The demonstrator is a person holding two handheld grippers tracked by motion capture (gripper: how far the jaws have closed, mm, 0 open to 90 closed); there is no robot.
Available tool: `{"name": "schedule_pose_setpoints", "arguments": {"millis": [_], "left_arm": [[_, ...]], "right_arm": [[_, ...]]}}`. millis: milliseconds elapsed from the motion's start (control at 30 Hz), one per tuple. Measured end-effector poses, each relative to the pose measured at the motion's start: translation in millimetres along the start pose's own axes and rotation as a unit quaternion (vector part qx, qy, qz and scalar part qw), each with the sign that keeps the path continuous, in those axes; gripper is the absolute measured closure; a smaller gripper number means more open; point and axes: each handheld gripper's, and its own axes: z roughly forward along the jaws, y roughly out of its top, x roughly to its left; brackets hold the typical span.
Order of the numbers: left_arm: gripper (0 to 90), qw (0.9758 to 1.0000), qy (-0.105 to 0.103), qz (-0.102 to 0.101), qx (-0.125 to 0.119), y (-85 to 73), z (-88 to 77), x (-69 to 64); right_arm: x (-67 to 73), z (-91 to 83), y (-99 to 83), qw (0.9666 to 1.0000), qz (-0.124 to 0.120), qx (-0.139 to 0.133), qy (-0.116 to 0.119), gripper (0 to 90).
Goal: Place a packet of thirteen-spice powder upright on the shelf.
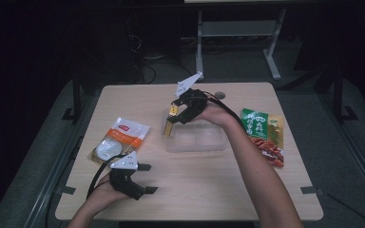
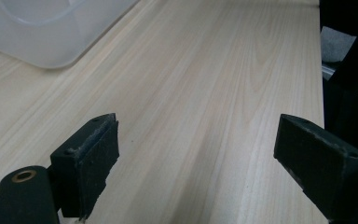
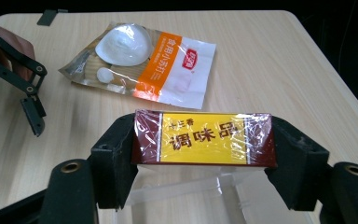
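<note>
Now right gripper (image 3: 200, 172) clamps yellow box (image 3: 204, 138) across its long axis, directly above clear tray (image 1: 197, 138) left end; left gripper (image 2: 196, 163) wide open, empty, near left.

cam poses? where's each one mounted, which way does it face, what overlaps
High view: above the person's side, looking forward and down at the table; both forearms, left gripper, right gripper.
Left gripper view: along open jaws over bare wood; tub corner.
Right gripper view: along jaws clamping the box above the tub; white pouch beyond.
Shared: tub.
</note>
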Motion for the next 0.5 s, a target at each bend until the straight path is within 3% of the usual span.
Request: {"name": "schedule_pose_setpoints", "arguments": {"millis": [233,500], "left_arm": [[12.9,0.9998,-0.002,-0.017,-0.013,0.4,-1.4,0.0],[13.0,0.9999,-0.001,-0.013,-0.007,0.8,0.0,-0.6]], "right_arm": [[-3.0,11.2,3.8,1.0000,0.002,0.001,0.008,31.2],[-4.7,22.7,1.6,0.9998,0.003,0.007,0.016,31.1]]}}
